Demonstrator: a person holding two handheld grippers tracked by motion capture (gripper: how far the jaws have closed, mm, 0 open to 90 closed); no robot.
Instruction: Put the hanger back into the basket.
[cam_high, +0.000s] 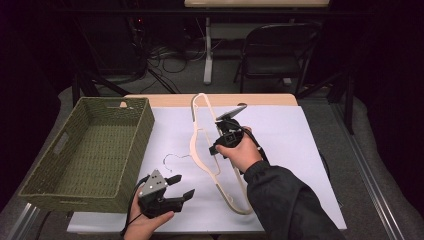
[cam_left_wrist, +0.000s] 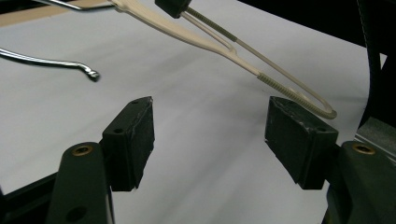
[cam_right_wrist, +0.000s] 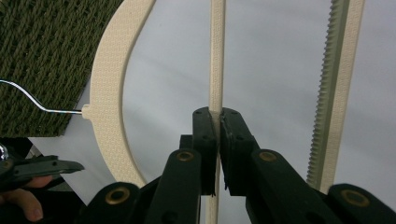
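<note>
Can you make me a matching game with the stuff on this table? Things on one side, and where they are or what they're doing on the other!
Things:
1. cream plastic clothes hanger
2. green woven basket
3. left tongs
4. right tongs

States:
A. open, holding nothing, over the white sheet
B. sitting at the table's left side
C. pinched shut on a thin bar
D. gripped by its inner bar

Pairs: 1-D, 2-B, 3-A, 4-C
</note>
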